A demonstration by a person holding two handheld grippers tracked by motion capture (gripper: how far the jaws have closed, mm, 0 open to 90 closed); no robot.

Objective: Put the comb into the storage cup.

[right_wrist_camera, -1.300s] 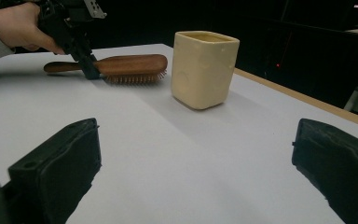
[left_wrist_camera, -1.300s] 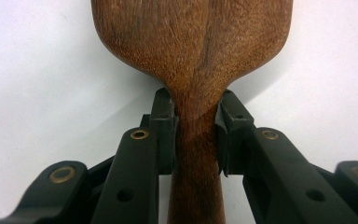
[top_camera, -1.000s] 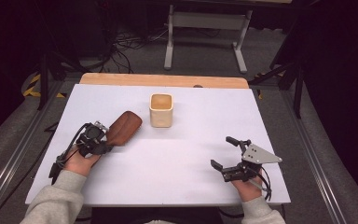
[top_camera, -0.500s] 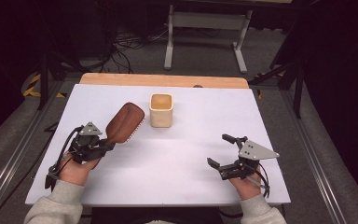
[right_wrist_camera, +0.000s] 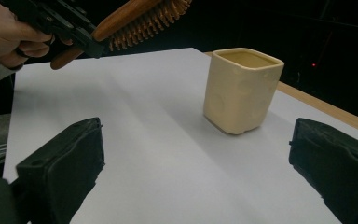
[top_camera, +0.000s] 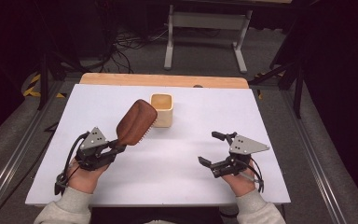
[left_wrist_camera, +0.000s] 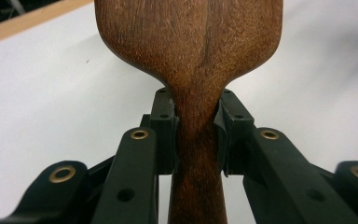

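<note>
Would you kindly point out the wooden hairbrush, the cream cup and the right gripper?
wooden hairbrush (top_camera: pixel 136 122), high view, back of its head
cream cup (right_wrist_camera: pixel 240 93), right gripper view, front wall
right gripper (top_camera: pixel 211 148), high view, between its open jaws

Overhead plus tong-mounted cameras (close)

Cream square cup (right_wrist_camera: pixel 242 88) upright on white table (right_wrist_camera: pixel 168 154), between wide-apart black jaws; wooden hairbrush (right_wrist_camera: pixel 140 18) upper left.

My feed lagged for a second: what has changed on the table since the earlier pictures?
The left gripper, shut on the wooden hairbrush by its handle, has lifted it and swung its head toward the cream cup. The right gripper has drifted slightly, jaws open and empty. The cup stayed put.
</note>
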